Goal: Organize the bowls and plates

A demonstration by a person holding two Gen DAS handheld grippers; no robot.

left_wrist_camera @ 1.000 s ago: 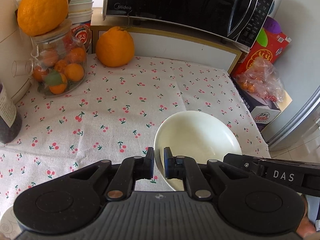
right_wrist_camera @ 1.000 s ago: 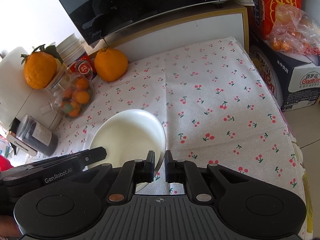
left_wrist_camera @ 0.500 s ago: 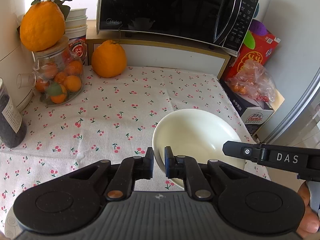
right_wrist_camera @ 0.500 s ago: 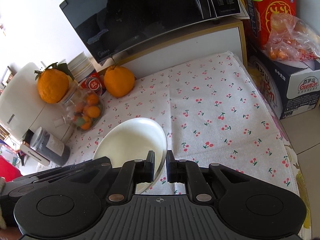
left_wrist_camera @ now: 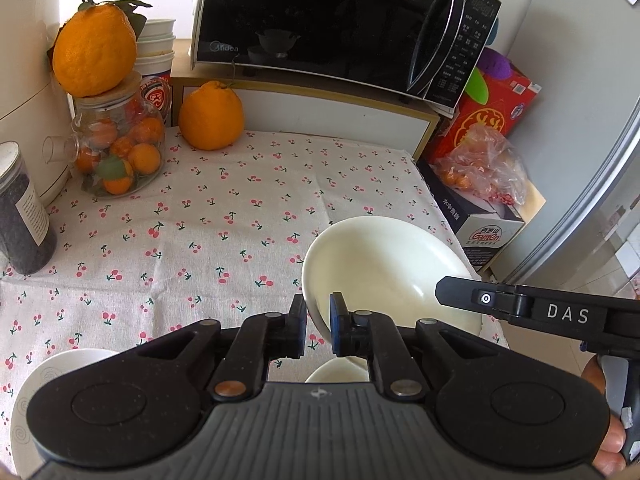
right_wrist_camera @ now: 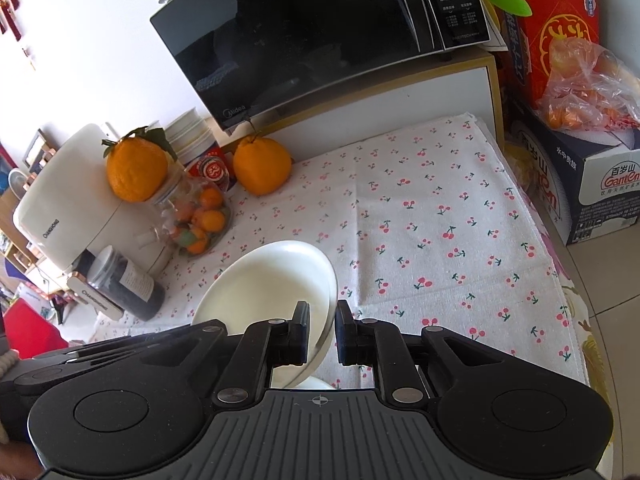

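Note:
A white bowl [left_wrist_camera: 384, 264] hangs tilted above the cherry-print tablecloth [left_wrist_camera: 200, 232], carried between both grippers. My left gripper [left_wrist_camera: 318, 320] is shut on its near left rim. My right gripper [right_wrist_camera: 322, 328] is shut on the bowl's [right_wrist_camera: 272, 280] right rim, and its black arm marked DAS [left_wrist_camera: 560, 314] shows at the right of the left wrist view. Under the held bowl the edge of another white dish [left_wrist_camera: 340, 372] peeks out, also seen as the white dish [right_wrist_camera: 320, 382] in the right wrist view. A white plate with a swirl pattern [left_wrist_camera: 24, 420] lies at the lower left, partly hidden by the gripper body.
At the back stand a black microwave [left_wrist_camera: 328, 24] on a shelf, a large orange [left_wrist_camera: 211, 116], a glass jar of small oranges [left_wrist_camera: 120, 152] topped by an orange, stacked white cups [left_wrist_camera: 156, 44] and a dark jar [left_wrist_camera: 22, 216]. Boxes and bagged fruit [left_wrist_camera: 480, 168] sit past the table's right edge.
Both grippers have risen and drawn back with the bowl, which now sits higher off the cloth. The dish beneath and the swirl-patterned plate have come into view. The right fingers stand slightly wider.

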